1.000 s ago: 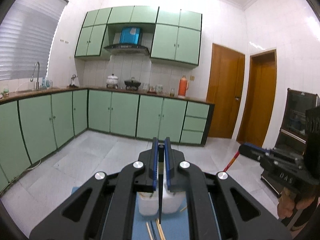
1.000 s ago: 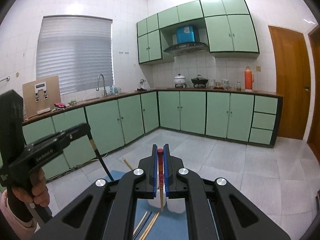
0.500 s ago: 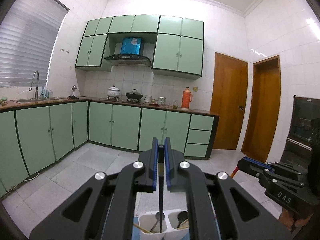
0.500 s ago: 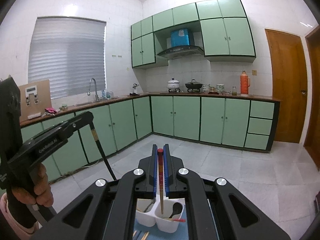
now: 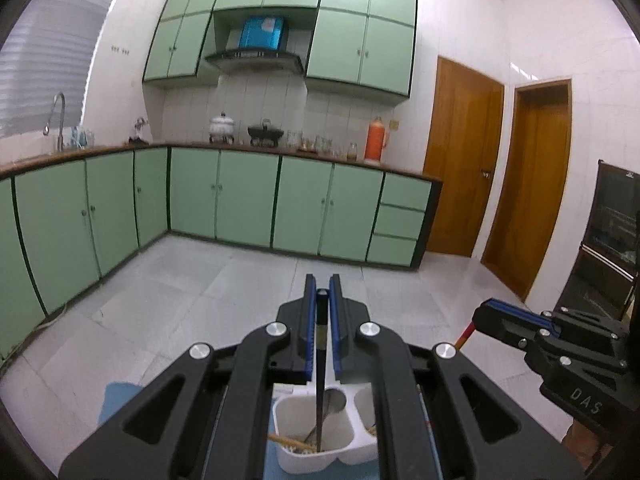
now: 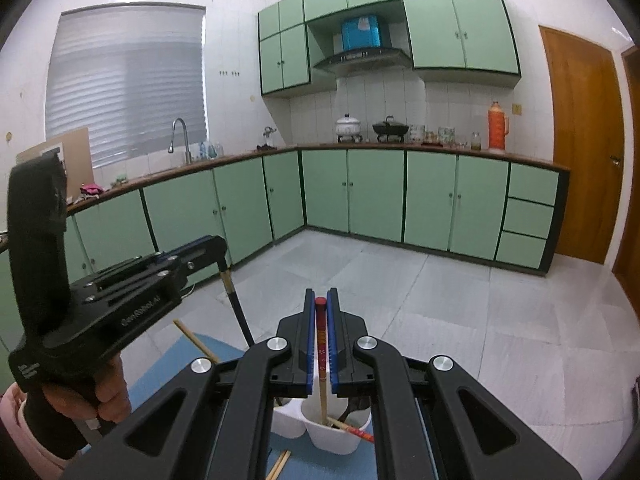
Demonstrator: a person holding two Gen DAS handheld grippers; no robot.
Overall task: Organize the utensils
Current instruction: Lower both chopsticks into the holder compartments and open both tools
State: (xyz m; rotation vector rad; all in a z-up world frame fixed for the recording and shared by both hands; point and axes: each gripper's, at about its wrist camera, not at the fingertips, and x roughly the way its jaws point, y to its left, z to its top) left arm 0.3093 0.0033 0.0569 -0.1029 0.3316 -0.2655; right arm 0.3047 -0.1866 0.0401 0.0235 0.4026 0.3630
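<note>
My left gripper (image 5: 321,294) is shut on a black chopstick (image 5: 320,380) that hangs down into the left cup of a white two-cup utensil holder (image 5: 304,458). That cup also holds wooden chopsticks and a spoon. My right gripper (image 6: 321,304) is shut on a red-topped wooden chopstick (image 6: 321,364), whose tip sits inside the right cup of the holder (image 6: 332,442), beside another red chopstick and a dark spoon. The left gripper also shows in the right wrist view (image 6: 218,246), and the right gripper in the left wrist view (image 5: 486,312).
The holder stands on a blue mat (image 6: 168,376) with loose wooden chopsticks (image 6: 280,464) lying on it. Green kitchen cabinets (image 5: 248,200) line the far walls, with tiled floor (image 5: 200,304) between. A dark oven cabinet (image 5: 612,240) stands at the right.
Both grippers have tilted downward and come in over the holder. Both chopstick tips now reach down into the cups.
</note>
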